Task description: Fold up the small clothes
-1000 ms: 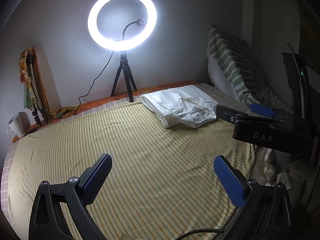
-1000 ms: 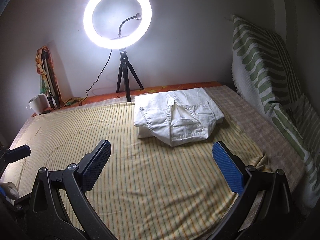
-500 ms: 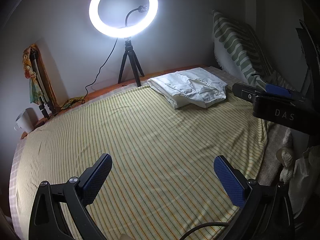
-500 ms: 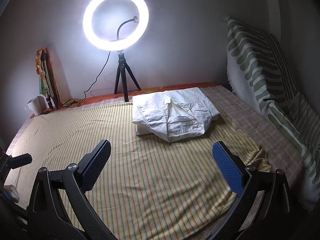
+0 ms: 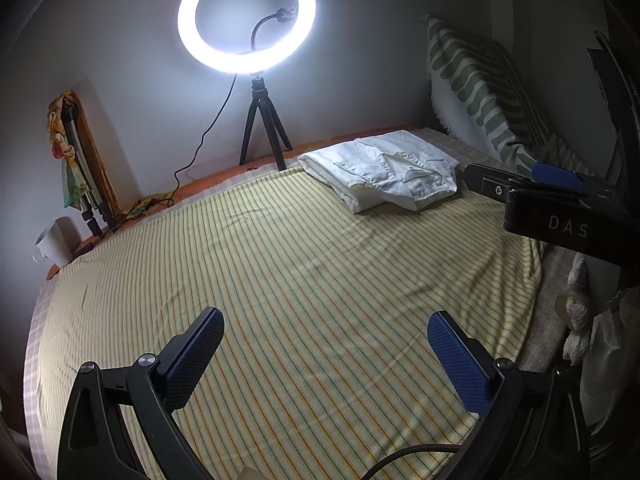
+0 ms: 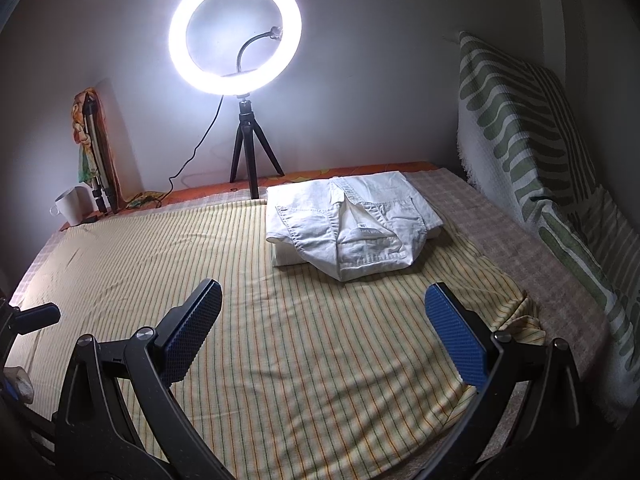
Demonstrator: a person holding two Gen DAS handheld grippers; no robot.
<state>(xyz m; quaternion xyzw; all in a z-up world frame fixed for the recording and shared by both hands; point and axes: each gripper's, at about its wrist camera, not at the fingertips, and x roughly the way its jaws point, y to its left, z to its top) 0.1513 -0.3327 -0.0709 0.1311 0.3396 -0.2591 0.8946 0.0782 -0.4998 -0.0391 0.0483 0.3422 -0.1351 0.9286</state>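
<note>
- A white mug (image 6: pixel 72 205) stands at the far left edge of the bed, beside folded tripod legs (image 6: pixel 99 160) wrapped in a patterned cloth and leaning on the wall.
- The yellow striped sheet (image 6: pixel 280 340) covers most of the bed, and nothing lies on its near and left parts.
- The left gripper (image 5: pixel 326 350) hovers above the near part of the sheet, its blue-padded jaws spread wide with nothing between them.
- A lit ring light (image 6: pixel 235 32) stands on a small black tripod (image 6: pixel 250 154) at the far edge, its cable trailing down to the left.
- The folded white garment (image 6: pixel 352 226) lies on the far right part of the sheet, just right of the tripod's feet, resting on a second folded white piece (image 6: pixel 286 256) that shows under its left side.
- From the left gripper the garment is far ahead and to the right, well apart.
- The right gripper (image 6: pixel 323 318) also hangs above the sheet with its jaws wide and empty; the garment lies ahead of it, slightly right of centre, beyond the fingertips and not touching them.
- A green and white striped cushion (image 6: pixel 532 152) leans against the right wall, near the garment.
</note>
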